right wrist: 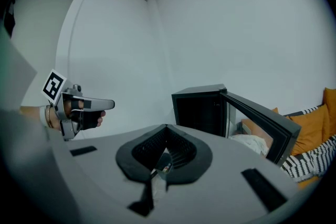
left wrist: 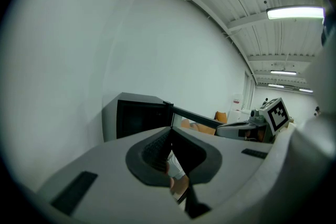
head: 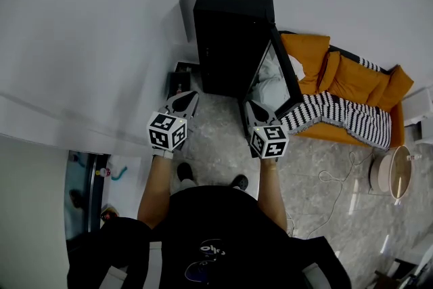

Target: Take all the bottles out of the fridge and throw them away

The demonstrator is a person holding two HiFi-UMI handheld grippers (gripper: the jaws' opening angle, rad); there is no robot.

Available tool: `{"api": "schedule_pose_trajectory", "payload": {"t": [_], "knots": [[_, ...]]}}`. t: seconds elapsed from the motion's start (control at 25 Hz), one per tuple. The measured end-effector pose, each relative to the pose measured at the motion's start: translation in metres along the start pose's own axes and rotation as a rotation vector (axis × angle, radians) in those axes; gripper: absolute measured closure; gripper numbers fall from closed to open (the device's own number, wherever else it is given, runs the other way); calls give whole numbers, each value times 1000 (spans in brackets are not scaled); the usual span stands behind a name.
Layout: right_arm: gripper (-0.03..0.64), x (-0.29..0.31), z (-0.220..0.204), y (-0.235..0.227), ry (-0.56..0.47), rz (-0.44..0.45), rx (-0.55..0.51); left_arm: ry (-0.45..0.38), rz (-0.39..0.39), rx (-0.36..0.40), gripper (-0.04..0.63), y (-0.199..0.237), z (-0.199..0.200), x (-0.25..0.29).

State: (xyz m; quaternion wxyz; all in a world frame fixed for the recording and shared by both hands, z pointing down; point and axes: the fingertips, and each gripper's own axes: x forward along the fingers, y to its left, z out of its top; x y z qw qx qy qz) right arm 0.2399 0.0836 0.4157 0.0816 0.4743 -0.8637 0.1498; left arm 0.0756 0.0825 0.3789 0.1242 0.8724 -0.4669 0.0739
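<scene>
Your left tool (head: pixel 185 98) and right tool (head: pixel 251 105) are both pressed together with nothing between the jaws, held side by side and aimed at the small black fridge (head: pixel 230 24) standing on the floor against the wall. The fridge lies straight ahead of both. Its door (head: pixel 287 81) is swung out to your right, and the right tool sits just in front of the gap between cabinet and door, so by my reading that hand is nearer the opening. The left tool points at the cabinet's left front corner. The inside is dark in every view, so no bottles can be made out, nor which way their long axes lie. No brand or label is readable on the fridge; the only print is the square markers on your tools' cubes.
</scene>
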Motion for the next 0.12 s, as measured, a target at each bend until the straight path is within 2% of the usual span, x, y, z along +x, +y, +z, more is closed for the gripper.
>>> {"api": "schedule_pose_trajectory", "payload": {"t": [0.12], "knots": [[609, -1, -1, 3, 4, 4, -5, 1, -1, 4, 594, 0, -1, -3]]}}
